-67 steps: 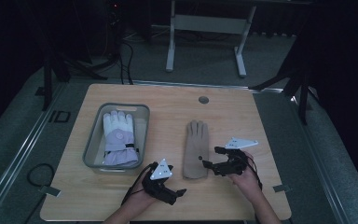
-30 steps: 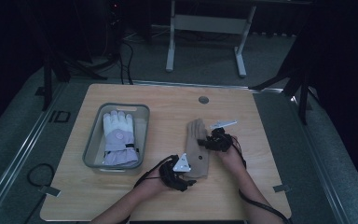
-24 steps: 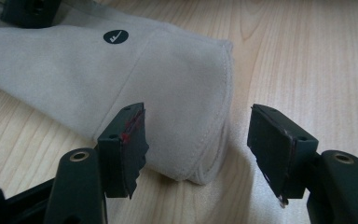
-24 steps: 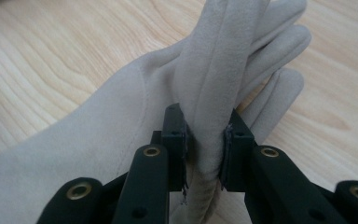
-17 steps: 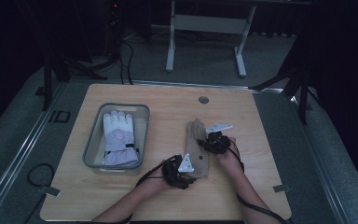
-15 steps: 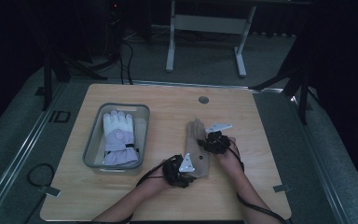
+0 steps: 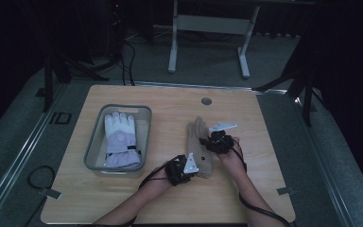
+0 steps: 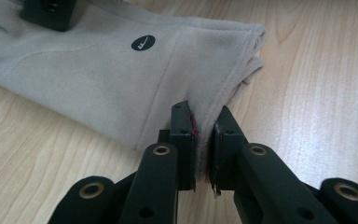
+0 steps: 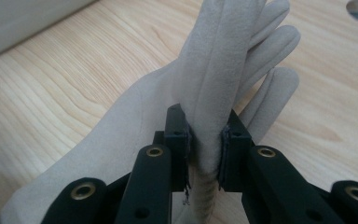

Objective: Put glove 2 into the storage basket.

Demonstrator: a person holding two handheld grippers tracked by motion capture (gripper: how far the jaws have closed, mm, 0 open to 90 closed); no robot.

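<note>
A beige suede glove [image 7: 199,142] lies flat on the wooden table [image 7: 264,189], fingers pointing away from me. My left gripper [image 7: 188,166] sits at its cuff. In the left gripper view the jaws [image 8: 204,114] have just been closing and now pinch the cuff's hem corner of the glove [image 8: 98,70]. My right gripper [image 7: 213,142] is at the glove's right side. In its own view it [image 9: 205,119] has been closing and now squeezes a raised fold of the glove [image 9: 228,51] between its pads.
A grey plastic bin [image 7: 92,146] stands on the left of the table and holds a white and lavender glove [image 7: 120,139]. A round cable hole [image 7: 206,101] lies beyond the beige glove. Bare wood stretches to the right and front.
Both grippers have come forward from the table's front edge onto the beige glove. Over the last second the left one has edged in at the cuff, and the right has barely moved.
</note>
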